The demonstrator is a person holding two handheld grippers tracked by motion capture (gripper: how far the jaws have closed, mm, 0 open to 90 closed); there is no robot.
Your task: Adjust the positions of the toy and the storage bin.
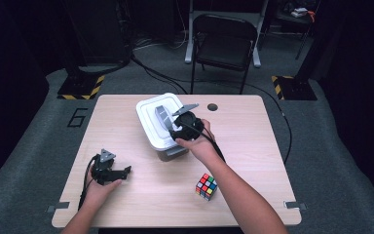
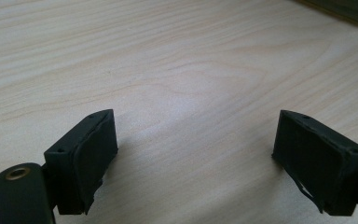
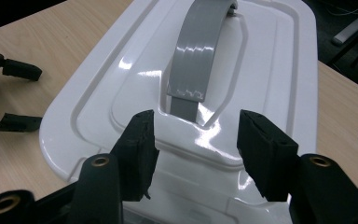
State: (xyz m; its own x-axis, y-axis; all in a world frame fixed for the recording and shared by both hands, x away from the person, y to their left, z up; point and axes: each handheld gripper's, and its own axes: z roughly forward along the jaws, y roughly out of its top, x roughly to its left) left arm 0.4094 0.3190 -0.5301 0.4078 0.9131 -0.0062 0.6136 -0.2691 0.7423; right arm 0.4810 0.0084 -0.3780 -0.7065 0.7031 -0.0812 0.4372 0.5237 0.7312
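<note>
Left of frame in the high view: left tongs lying low on the wooden surface, jaws wide apart with nothing but bare wood between them, as the left gripper view confirms. Well clear of the work, so little risk from that side, though no help in steadying anything either.

Centre of the high view: white lidded bin on the surface, just above the middle, its lid carrying a grey handle. Long axis of the bin running from the lower right towards the upper left of that frame, slightly skewed to the surface's edges. In the right gripper view, handle arching up the frame along that same axis, its near foot set in a recess of the lid.

Right tongs poised over the near end of the lid, jaws part open and empty, either side of the handle's foot but short of it.

Likely troubles: pads closing on the glossy lid rim instead of the strap and skidding off; a grip at the very foot rather than mid-arch, tilting the lid or dragging the whole bin, with nothing holding the bin down.

Lower right of centre: Rubik's cube, apart from it all.
</note>
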